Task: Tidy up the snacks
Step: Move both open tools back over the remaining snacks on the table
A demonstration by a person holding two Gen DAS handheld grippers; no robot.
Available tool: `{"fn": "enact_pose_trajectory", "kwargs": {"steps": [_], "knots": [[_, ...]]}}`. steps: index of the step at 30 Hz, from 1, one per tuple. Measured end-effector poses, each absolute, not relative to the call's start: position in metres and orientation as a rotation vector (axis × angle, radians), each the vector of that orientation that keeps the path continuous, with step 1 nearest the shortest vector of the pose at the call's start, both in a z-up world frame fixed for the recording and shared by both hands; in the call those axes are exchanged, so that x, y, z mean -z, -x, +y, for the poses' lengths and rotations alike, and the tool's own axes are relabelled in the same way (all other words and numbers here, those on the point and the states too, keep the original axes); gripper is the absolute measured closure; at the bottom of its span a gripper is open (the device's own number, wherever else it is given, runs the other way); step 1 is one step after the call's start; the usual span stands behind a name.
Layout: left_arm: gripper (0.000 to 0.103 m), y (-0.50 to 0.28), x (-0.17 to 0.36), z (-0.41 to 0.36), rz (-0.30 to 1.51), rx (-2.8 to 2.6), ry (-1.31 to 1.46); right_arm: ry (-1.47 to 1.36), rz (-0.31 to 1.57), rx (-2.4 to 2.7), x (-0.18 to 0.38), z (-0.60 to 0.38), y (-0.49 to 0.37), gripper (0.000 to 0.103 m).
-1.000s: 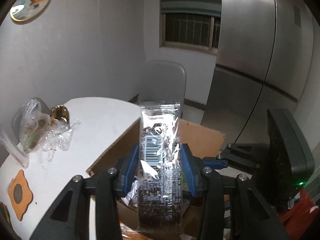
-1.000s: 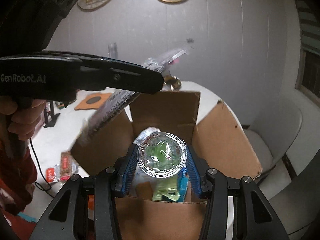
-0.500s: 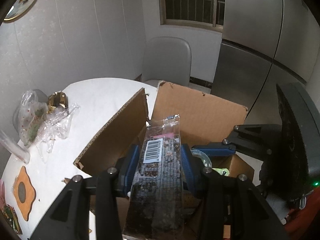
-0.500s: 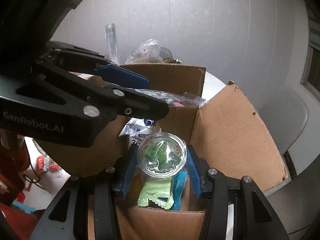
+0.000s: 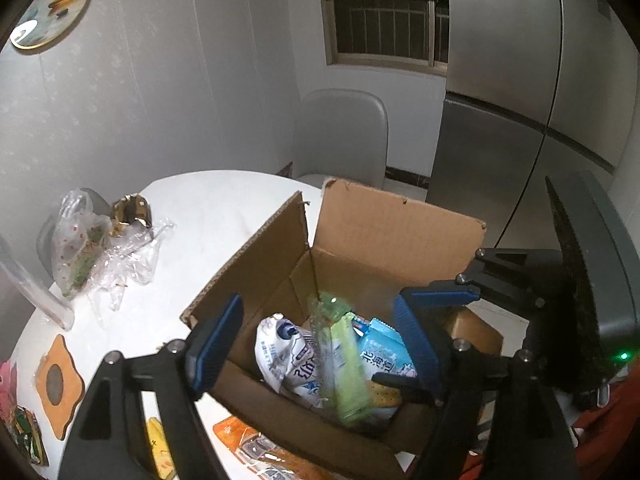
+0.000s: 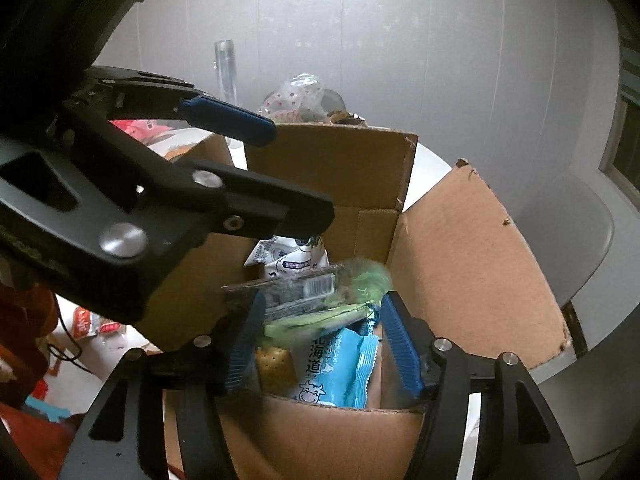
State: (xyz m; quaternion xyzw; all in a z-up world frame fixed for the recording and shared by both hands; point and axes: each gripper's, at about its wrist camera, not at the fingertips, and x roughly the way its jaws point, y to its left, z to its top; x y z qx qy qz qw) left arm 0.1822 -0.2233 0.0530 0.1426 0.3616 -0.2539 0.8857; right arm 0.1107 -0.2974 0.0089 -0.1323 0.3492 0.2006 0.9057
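Your left gripper [image 5: 316, 340] stands with its blue pads [image 5: 214, 346] wide apart and nothing between them; its jaws have just been opening. The dark packet with the barcode [image 6: 298, 290] that they pinched half a second ago now lies loose inside the cardboard box [image 5: 384, 224], on top of the other snacks. Your right gripper [image 6: 320, 344] has likewise just been opening — the clear round cup with green contents [image 6: 360, 278], held a moment ago, shows only as a green smear above the pile, apparently dropping into the box. Neither pad presses on it.

Both releases fall inside the box walls, so in my judgement two more snacks are stowed and both tools are free for the next pick.

Around the box, loose items remain on the white table [image 5: 208, 208]: an orange packet [image 5: 256, 452] at the box's near corner and a yellow one [image 5: 160, 448] beside it.

Limits of inspection: the cup is motion-blurred, so its resting attitude cannot be told. The box floor is covered by a green wrapper [image 5: 346, 364], a blue packet [image 6: 340, 364] and a white pouch [image 5: 290, 356] — what lies beneath is hidden. The orange packet is cut off by the frame edge.
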Motion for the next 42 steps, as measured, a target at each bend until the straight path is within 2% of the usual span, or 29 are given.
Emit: {"fn": "enact_pose_trajectory", "kwargs": {"steps": [12, 15, 23, 30, 42], "knots": [[0.028, -0.129, -0.092, -0.178, 0.656, 0.493, -0.242, 0.308, 0.611, -0.407, -0.042, -0.274, -0.071, 0.045], [0.021, -0.111, -0.098, -0.159, 0.627, 0.464, -0.231, 0.321, 0.563, -0.398, -0.05, -0.26, -0.058, 0.045], [0.02, -0.06, -0.099, -0.093, 0.573, 0.377, -0.164, 0.342, 0.494, -0.492, -0.064, -0.21, -0.021, 0.045], [0.018, -0.021, -0.064, -0.028, 0.563, 0.253, -0.119, 0.38, 0.569, -0.671, -0.028, -0.144, -0.014, 0.045], [0.018, -0.008, 0.049, 0.027, 0.695, 0.171, -0.024, 0.347, 0.822, -0.806, 0.091, -0.091, -0.043, 0.045]]}}
